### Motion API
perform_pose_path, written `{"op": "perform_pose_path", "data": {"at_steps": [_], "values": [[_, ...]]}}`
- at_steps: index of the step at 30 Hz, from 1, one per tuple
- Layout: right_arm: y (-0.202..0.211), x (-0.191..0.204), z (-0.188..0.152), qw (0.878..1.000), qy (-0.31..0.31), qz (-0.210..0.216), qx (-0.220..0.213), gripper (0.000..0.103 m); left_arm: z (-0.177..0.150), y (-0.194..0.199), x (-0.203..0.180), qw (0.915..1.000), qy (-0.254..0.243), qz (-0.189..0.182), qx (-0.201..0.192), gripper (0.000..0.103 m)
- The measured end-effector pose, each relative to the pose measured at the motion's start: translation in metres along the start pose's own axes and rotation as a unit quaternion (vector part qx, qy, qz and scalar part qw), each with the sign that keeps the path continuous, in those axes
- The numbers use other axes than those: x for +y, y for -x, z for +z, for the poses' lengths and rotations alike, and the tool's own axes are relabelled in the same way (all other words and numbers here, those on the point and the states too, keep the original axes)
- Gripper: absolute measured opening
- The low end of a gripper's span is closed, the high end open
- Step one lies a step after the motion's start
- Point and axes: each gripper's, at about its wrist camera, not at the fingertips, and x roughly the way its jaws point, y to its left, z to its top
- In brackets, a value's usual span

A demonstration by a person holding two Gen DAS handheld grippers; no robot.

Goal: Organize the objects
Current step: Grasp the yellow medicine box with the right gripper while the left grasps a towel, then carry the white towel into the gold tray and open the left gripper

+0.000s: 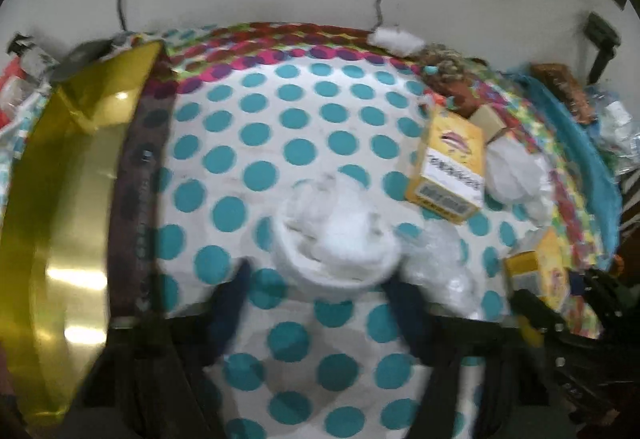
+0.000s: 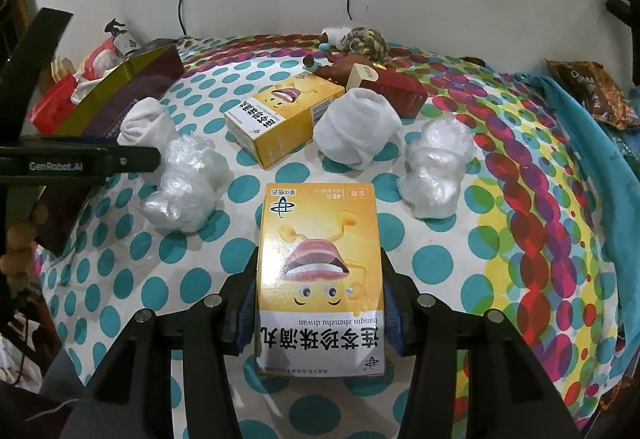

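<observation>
Right gripper [image 2: 318, 293]: clamped on a yellow box [image 2: 319, 279]. Both pads press the box's long sides, about mid-length. Box face up, its far end sticks out past the fingertips, near end runs back between the fingers. Gripper pitched down at the dotted cloth [image 2: 436, 263], box just over it; can't tell if it touches.

Left gripper [image 1: 320, 279]: blurred. A white sock [image 1: 340, 235], rolled up, sits right at the fingertips, between them. The blue fingers [image 1: 228, 303] flank its near edge, but the blur hides whether the pads press it, so I can't call it a grip. Gripper pitched steeply down. In the right view it comes in from the left edge, tip beside that sock [image 2: 144, 123].

Rest on the cloth, right view: second yellow box [image 2: 280, 119] further back, second sock [image 2: 356, 127] just right of it, a plastic wad [image 2: 188, 187] on the left, another [image 2: 436, 171] on the right. Gold-lined box [image 1: 60, 219] along the left edge in the left view.
</observation>
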Motion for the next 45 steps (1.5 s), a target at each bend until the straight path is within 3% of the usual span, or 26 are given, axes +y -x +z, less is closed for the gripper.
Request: {"op": "perform_pose_path", "data": {"at_steps": [5,10,18,27,33,45], "values": [[0.000,0.001,-0.001,1.000,-0.005,-0.001,-0.002,0.048,0.000,0.001,-0.012,0.9993,-0.028,0.025,-0.004,0.024],[0.002,0.002,-0.003,1.000,-0.010,-0.001,-0.002,0.048,-0.004,0.010,-0.012,0.9992,-0.035,0.013,-0.014,0.023],[0.006,0.003,-0.006,1.000,-0.018,-0.006,-0.004,0.048,-0.014,0.046,-0.002,0.9974,-0.036,0.039,-0.048,0.023],[0.013,0.006,-0.007,0.999,-0.028,-0.016,-0.010,0.048,-0.027,0.092,0.023,0.9907,-0.027,0.094,-0.095,0.023],[0.021,0.010,-0.008,0.999,-0.034,-0.021,-0.016,0.048,-0.035,0.113,0.044,0.9879,-0.009,0.106,-0.113,0.023],[0.040,0.020,-0.011,0.998,-0.053,-0.027,-0.030,0.048,-0.057,0.111,0.102,0.9847,0.037,0.137,-0.101,0.023]]}}
